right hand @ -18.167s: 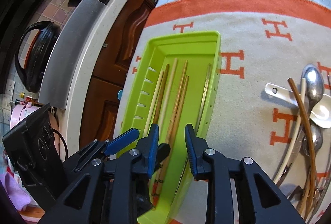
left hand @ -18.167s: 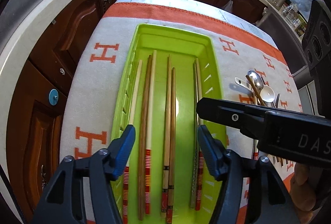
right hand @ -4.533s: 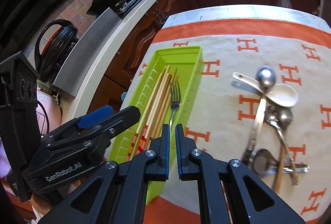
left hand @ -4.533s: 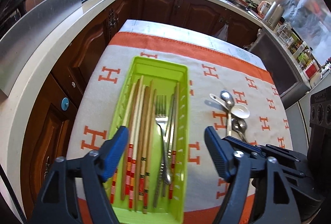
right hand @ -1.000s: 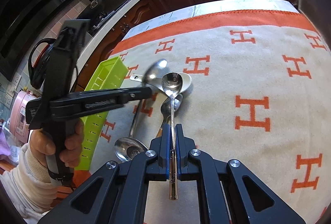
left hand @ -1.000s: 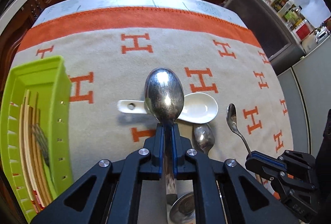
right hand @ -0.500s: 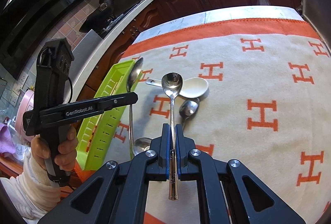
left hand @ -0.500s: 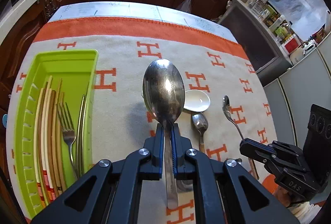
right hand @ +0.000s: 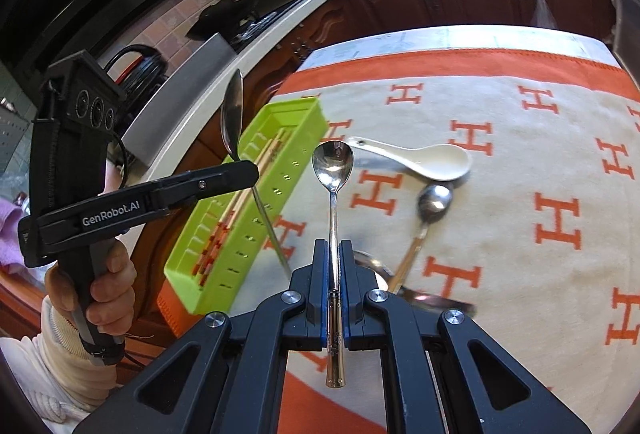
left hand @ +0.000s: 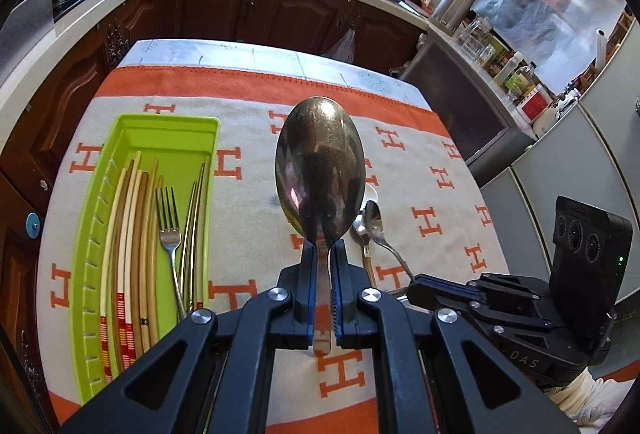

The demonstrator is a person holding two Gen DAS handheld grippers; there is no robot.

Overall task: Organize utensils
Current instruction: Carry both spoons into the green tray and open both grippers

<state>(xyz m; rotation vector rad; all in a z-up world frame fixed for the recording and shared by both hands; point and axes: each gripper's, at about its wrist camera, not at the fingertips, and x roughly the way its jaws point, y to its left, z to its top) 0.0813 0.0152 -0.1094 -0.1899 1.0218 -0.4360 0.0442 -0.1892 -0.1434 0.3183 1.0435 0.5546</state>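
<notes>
My left gripper (left hand: 322, 252) is shut on the handle of a large steel spoon (left hand: 320, 165), held in the air, bowl forward, over the cloth right of the green tray (left hand: 168, 121). The tray holds several chopsticks (left hand: 132, 234) and a fork (left hand: 168, 230). My right gripper (right hand: 333, 250) is shut on a small spoon (right hand: 333, 159) with a gold handle, also lifted. In the right wrist view the left gripper (right hand: 240, 173) holds the large spoon (right hand: 232, 117) beside the tray (right hand: 248, 209). A white ceramic spoon (right hand: 424, 157) and a steel spoon (right hand: 434, 199) lie on the cloth.
The table carries a beige cloth (left hand: 256, 234) with orange H marks and an orange border. Another spoon (right hand: 372, 266) lies partly hidden under my right gripper. Dark wooden cabinets and a white counter (left hand: 80, 29) run along the left and far sides. A hand (right hand: 104, 286) grips the left tool.
Both grippers have risen with their spoons. The left one has shifted left toward the tray, which now shows fully. The spoons on the cloth look farther away.
</notes>
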